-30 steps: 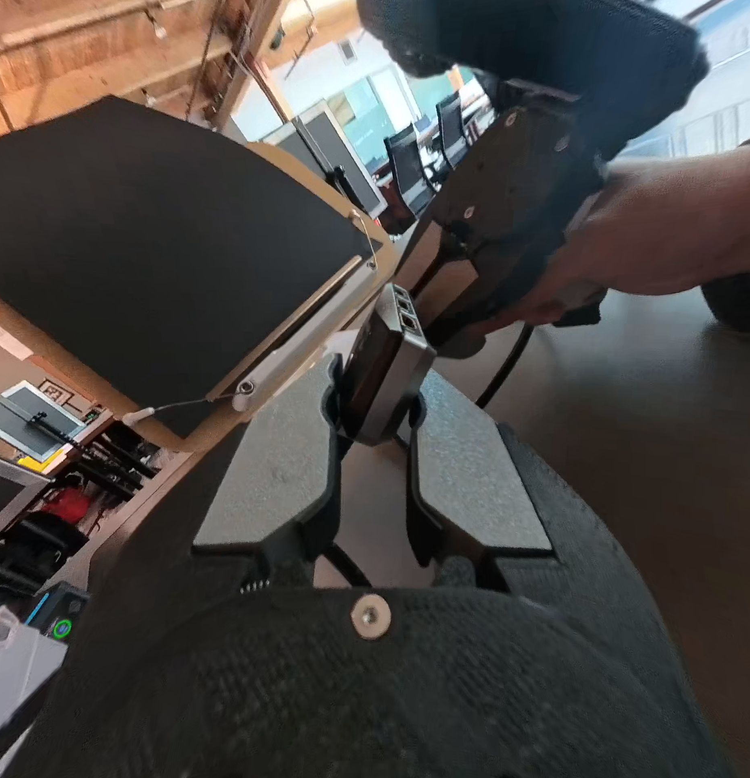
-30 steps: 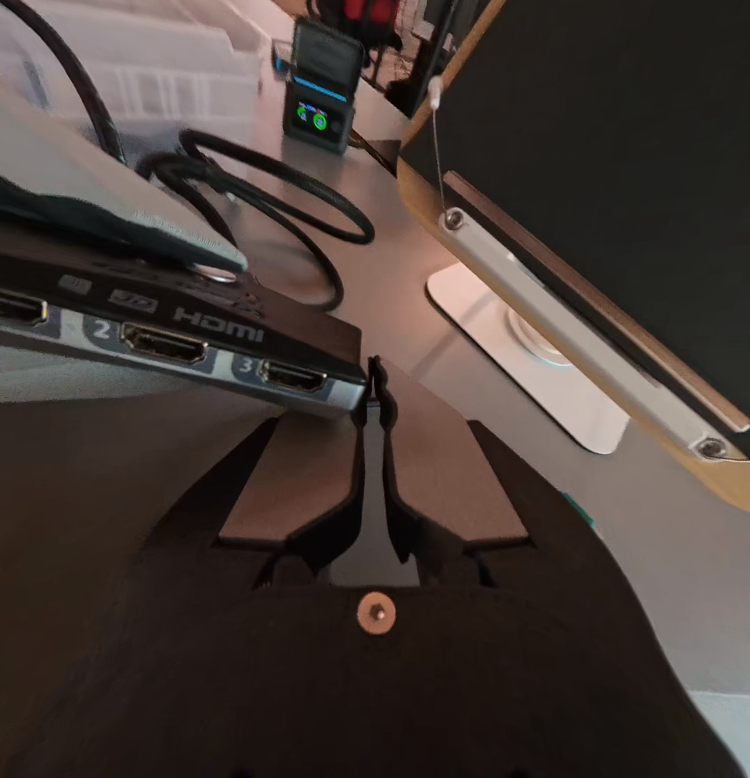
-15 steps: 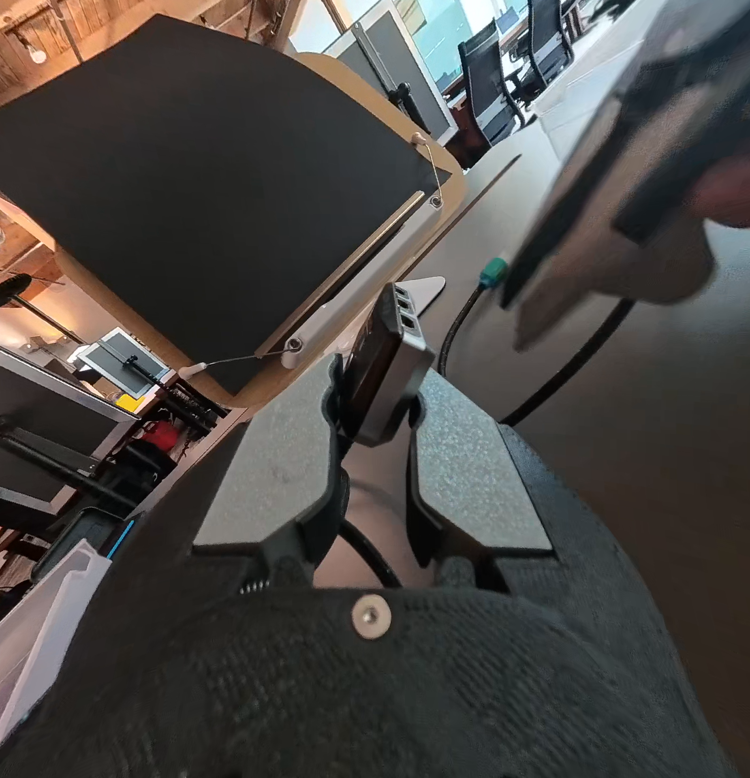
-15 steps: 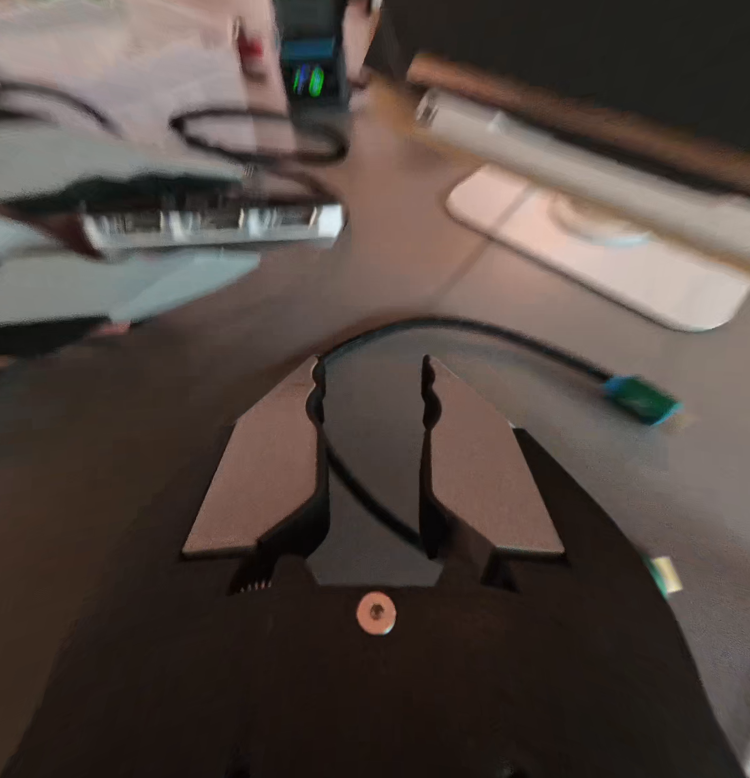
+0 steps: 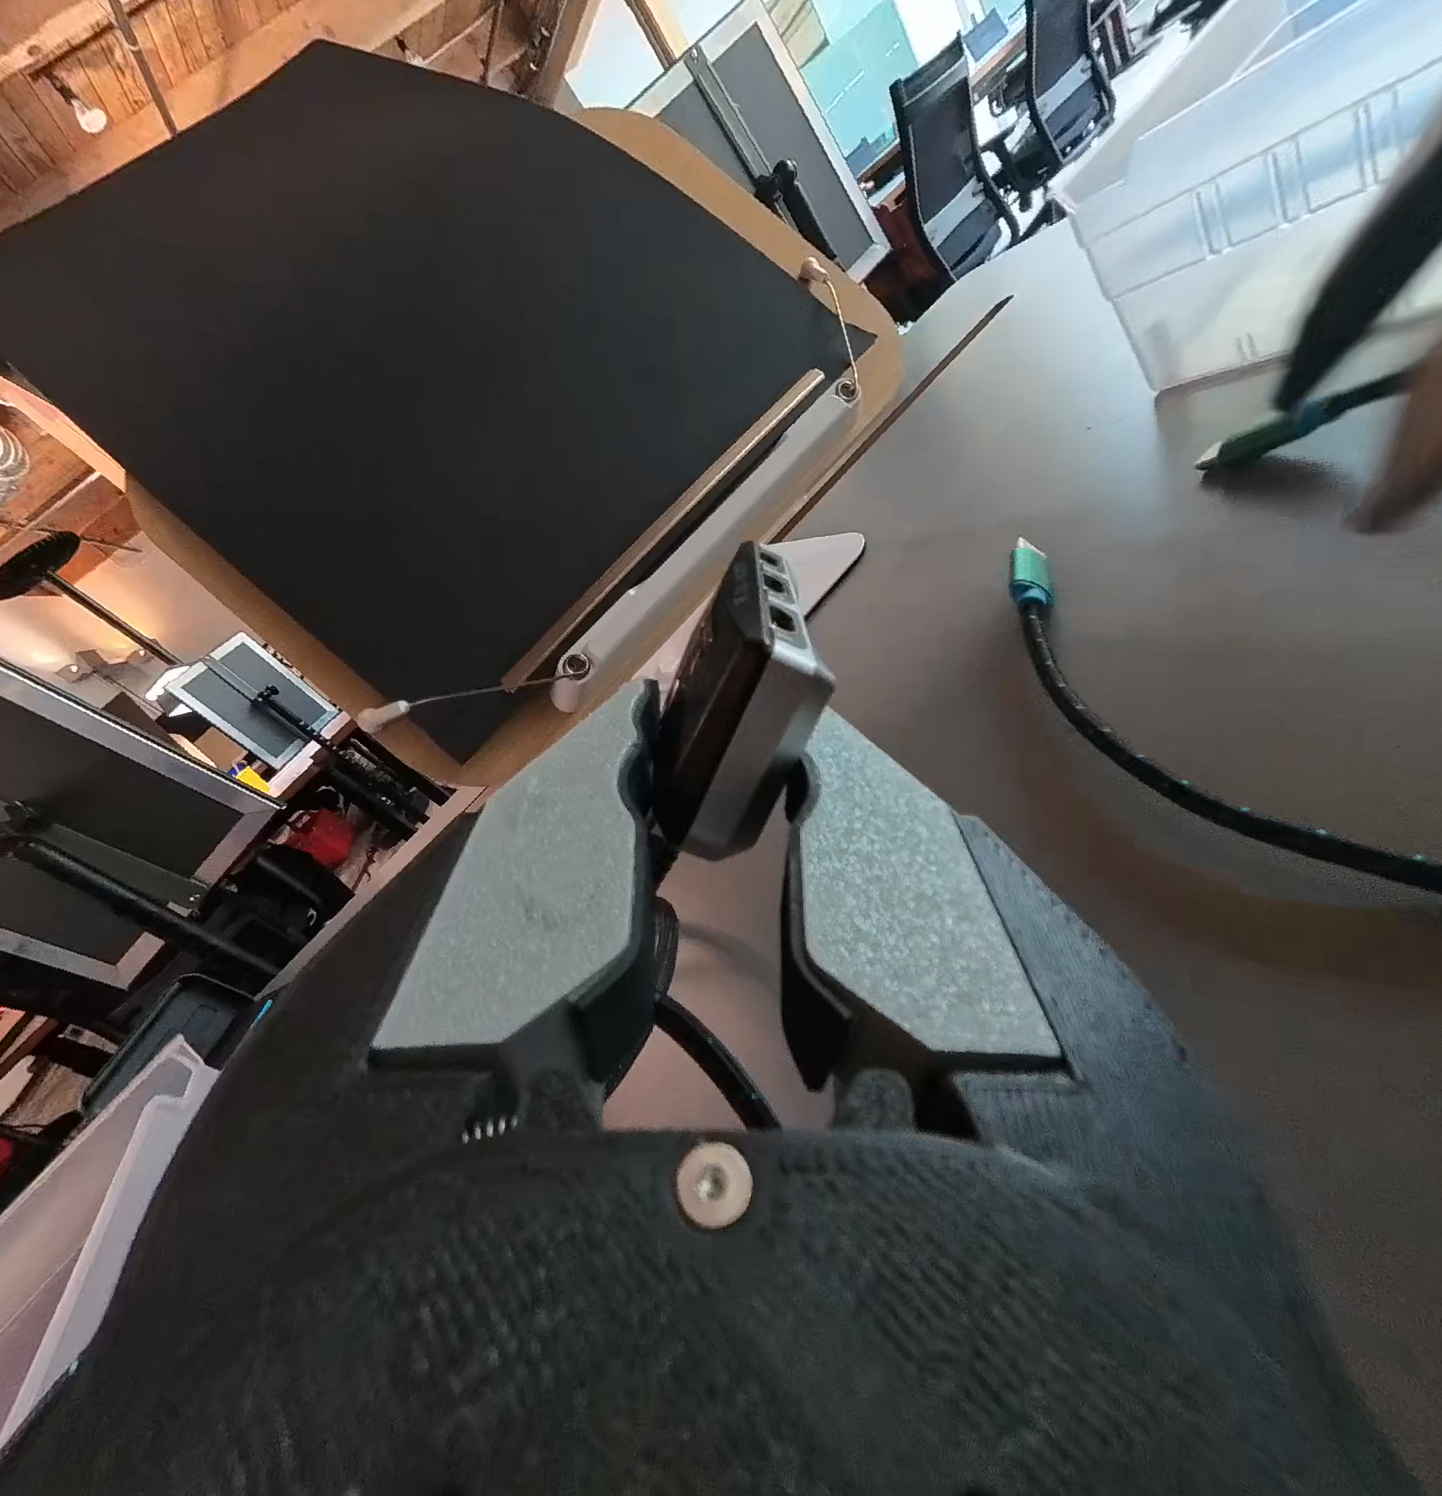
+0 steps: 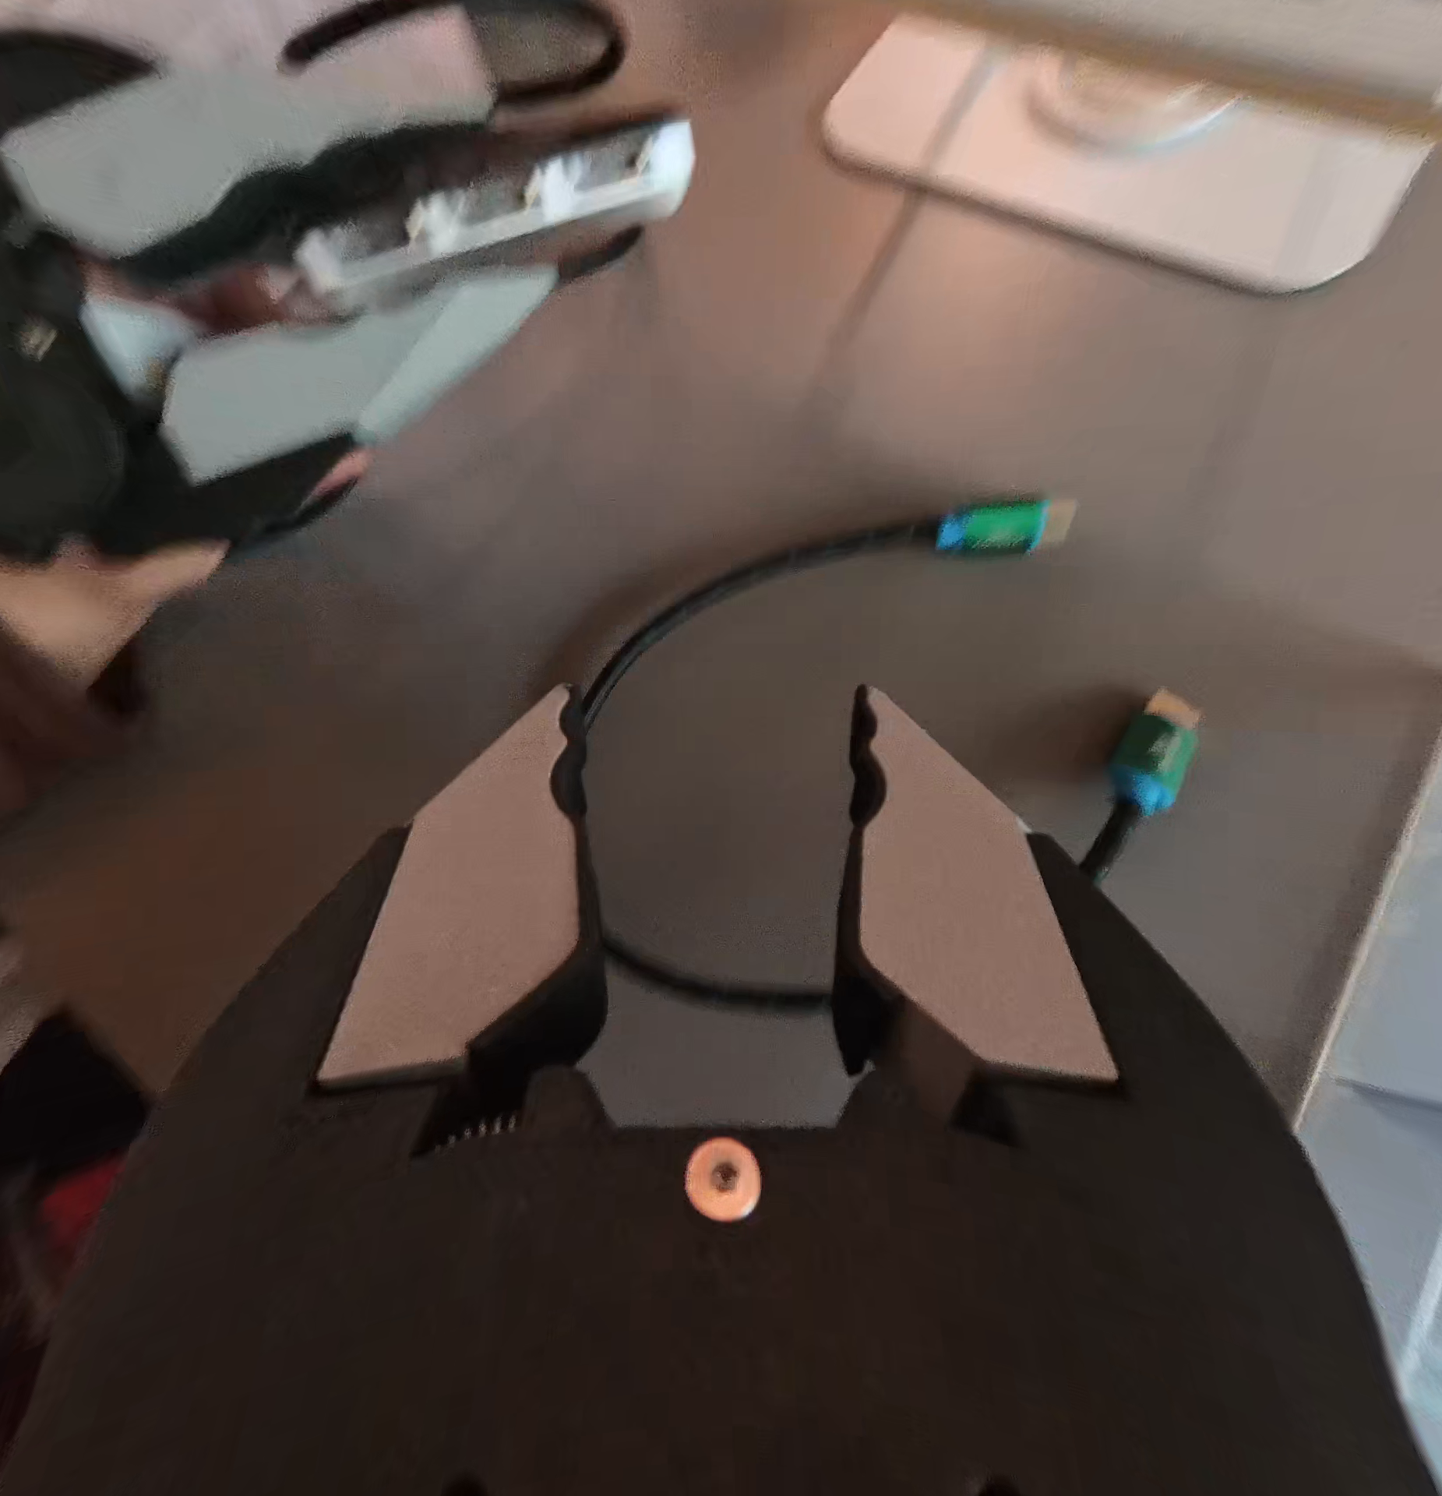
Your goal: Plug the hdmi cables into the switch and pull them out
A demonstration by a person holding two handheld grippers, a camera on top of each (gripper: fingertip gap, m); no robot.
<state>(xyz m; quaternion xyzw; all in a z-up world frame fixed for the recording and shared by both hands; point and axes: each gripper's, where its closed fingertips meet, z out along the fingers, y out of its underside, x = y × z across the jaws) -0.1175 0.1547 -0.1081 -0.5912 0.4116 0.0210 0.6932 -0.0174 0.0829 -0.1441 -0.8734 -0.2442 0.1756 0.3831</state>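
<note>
My left gripper (image 5: 713, 749) is shut on the black and silver HDMI switch (image 5: 742, 688) and holds it edge-up above the desk, its ports empty. The switch shows blurred at upper left in the right wrist view (image 6: 499, 202). My right gripper (image 6: 713, 712) is open and empty above a curved black cable (image 6: 701, 615). Two HDMI plugs with green and blue shells lie on the desk: one ahead (image 6: 997, 526), one to the right (image 6: 1154, 749). In the left wrist view one plug (image 5: 1029, 575) lies right of the switch, another (image 5: 1260, 441) under the right gripper's blurred fingers (image 5: 1413, 421).
A dark monitor (image 5: 394, 340) in a wooden frame stands behind the switch on a white base (image 6: 1106, 162). Clear plastic bins (image 5: 1268, 186) sit at the far right of the dark desk (image 5: 1187, 1093). More black cable loops lie behind the left gripper (image 6: 539, 57).
My right gripper has drawn back from the switch's ports and opened. It now hovers over the cable and plugs on the desk. My left gripper still holds the switch.
</note>
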